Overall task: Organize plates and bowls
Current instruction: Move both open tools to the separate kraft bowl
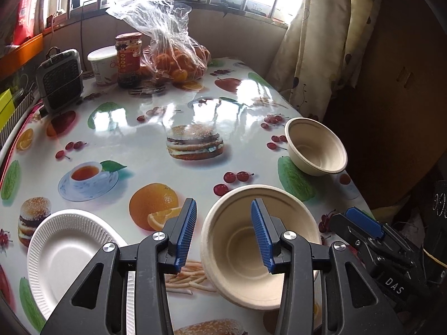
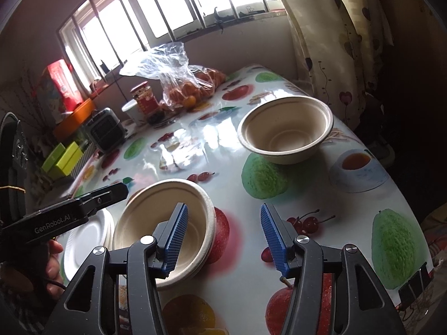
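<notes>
Your left gripper hangs with its jaws apart and nothing pressed between the blue pads; the rim of the near beige moulded-fibre bowl sits just beneath and between them, untouched. Your right gripper is likewise parted and empty, its left pad over that same bowl's rim, its right pad over bare bench.

That bowl looks already nested (a second rim shows under it in the right wrist view), so the stacking step here reads as finished. Left of your left gripper lies the white ribbed paper plate stack.

Ahead and to the right of both grippers, well apart, stands the lone beige fibre bowl near the bench edge. Next, probably, reach the right gripper forward, clamp its rim, and carry it back onto the stack.
</notes>
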`<state>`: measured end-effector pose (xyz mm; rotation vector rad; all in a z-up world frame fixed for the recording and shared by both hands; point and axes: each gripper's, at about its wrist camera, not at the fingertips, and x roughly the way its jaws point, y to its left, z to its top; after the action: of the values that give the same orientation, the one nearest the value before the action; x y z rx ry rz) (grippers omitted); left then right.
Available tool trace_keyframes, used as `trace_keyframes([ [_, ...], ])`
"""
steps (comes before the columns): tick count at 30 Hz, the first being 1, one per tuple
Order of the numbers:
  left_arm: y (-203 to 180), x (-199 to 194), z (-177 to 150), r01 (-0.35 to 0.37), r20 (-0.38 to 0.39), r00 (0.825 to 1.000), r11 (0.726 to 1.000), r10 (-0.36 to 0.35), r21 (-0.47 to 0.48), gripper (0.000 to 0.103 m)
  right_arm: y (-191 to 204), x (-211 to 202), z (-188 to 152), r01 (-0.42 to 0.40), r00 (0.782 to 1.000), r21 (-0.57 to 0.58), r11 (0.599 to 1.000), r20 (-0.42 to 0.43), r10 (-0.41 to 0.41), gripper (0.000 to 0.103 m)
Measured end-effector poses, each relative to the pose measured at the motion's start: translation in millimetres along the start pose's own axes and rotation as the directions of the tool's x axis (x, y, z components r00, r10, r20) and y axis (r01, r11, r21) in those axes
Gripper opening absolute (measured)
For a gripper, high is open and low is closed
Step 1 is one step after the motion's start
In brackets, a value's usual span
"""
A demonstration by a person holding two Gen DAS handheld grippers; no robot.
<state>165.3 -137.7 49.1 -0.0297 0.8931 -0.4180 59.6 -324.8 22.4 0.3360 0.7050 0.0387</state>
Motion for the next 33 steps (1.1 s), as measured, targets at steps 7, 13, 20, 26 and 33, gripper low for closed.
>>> trace_keyframes([
  [7, -17.6, 11.2, 21.2, 0.027, 0.002, 1.000, 0.998, -0.027, 0.052, 0.042, -14.7, -1.0, 17.9, 0.035, 0.999, 0.013, 0.999, 0.028, -0.035, 0.054],
  [13, -26.5, 25.7, 42.1, 0.057, -0.004, 0.998, 0.996, -0.057, 0.073, 0.042, -30.1, 0.7, 32.7, 0.075, 0.996, 0.029, 0.997, 0.045, -0.076, 0.054],
  [20, -37.5, 46.6, 65.6, 0.094, -0.015, 0.996, 0.991, -0.093, 0.097, 0.042, -48.8, 7.8, 50.8, 0.129, 0.989, 0.037, 0.991, 0.067, -0.131, 0.054],
  [26, -51.6, 64.6, 78.0, 0.111, -0.036, 0.994, 0.988, -0.108, 0.112, 0.042, -69.6, 15.5, 64.2, 0.169, 0.982, 0.070, 0.983, 0.080, -0.174, 0.054],
  [33, -60.3, 90.9, 88.6, 0.129, -0.082, 0.989, 0.987, -0.122, 0.091, 0.042, -87.0, 25.3, 73.6, 0.197, 0.976, 0.080, 0.977, 0.081, -0.203, 0.054],
])
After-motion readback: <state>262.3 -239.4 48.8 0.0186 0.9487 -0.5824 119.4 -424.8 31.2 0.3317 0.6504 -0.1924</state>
